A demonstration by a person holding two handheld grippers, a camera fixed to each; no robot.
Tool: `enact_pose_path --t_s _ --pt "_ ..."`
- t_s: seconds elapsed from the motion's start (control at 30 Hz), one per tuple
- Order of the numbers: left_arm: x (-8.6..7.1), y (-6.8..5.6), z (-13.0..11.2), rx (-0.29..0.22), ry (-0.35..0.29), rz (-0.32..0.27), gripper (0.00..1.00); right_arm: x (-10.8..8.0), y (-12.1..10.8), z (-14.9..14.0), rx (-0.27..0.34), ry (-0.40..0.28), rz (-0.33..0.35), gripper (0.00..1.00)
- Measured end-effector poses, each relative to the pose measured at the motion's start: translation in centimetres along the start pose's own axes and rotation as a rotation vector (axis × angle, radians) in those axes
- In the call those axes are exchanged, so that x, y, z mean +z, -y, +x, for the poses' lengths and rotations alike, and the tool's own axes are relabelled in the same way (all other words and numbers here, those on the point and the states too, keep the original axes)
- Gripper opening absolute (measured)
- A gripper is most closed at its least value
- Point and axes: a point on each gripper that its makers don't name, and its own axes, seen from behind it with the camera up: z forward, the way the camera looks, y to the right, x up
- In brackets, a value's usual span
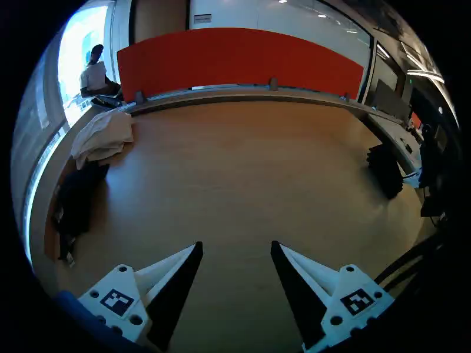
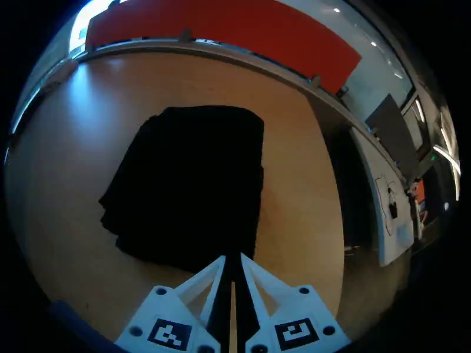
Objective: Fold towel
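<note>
Right claw [image 2: 232, 257], fingers nearly together at the near edge of the black towel [image 2: 188, 182] on the table [image 2: 70, 147], needs a sure pinch of cloth before lifting, while left claw [image 1: 235, 244] hovers wide open.

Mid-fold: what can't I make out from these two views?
Right gripper view: black towel too dark to show folds or layers.
Right gripper view: right gripper covers the towel's near edge; a pinch is unclear.
Left gripper view: dark stack at the far right, small and fisheye-warped.
Left gripper view: dark item below the beige cloth, too shadowed to identify.
</note>
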Motion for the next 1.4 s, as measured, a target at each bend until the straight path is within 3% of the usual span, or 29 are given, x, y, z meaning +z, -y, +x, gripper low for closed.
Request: enact_pose_path --t_s 0.3,0.57,0.7,0.83,0.9,1.03,1.17,1.4 --pt "0.0 0.1 0.1 -0.003 0.000 0.003 0.85 -0.8 -0.1 0.3 0.001 -0.024 -0.007 0.09" --pt "0.1 0.2 0.2 -0.010 -0.002 0.001 0.85 -2.3 -0.2 0.3 0.006 -0.033 -0.018 0.41" --pt "0.1 0.3 0.3 -0.011 -0.005 0.001 0.85 -3.0 -0.1 0.3 0.014 -0.031 -0.026 0.41" --pt "0.1 0.2 0.3 -0.013 -0.009 -0.002 0.85 -3.7 0.4 0.8 0.021 -0.051 -0.025 0.49" --pt "0.1 0.2 0.4 -0.015 -0.011 -0.003 0.85 -4.1 0.7 1.2 0.025 -0.062 -0.022 0.59" --pt "0.0 0.3 0.6 -0.018 -0.020 -0.006 0.85 -4.8 2.0 2.4 0.045 -0.095 -0.003 0.70" --pt "-0.1 0.5 0.9 -0.018 -0.029 -0.006 0.85 -5.8 2.9 3.9 0.055 -0.138 0.003 0.93" --pt "-0.3 0.8 1.6 -0.028 -0.055 -0.008 0.85 -6.8 4.2 5.9 0.043 -0.189 -0.002 0.95"
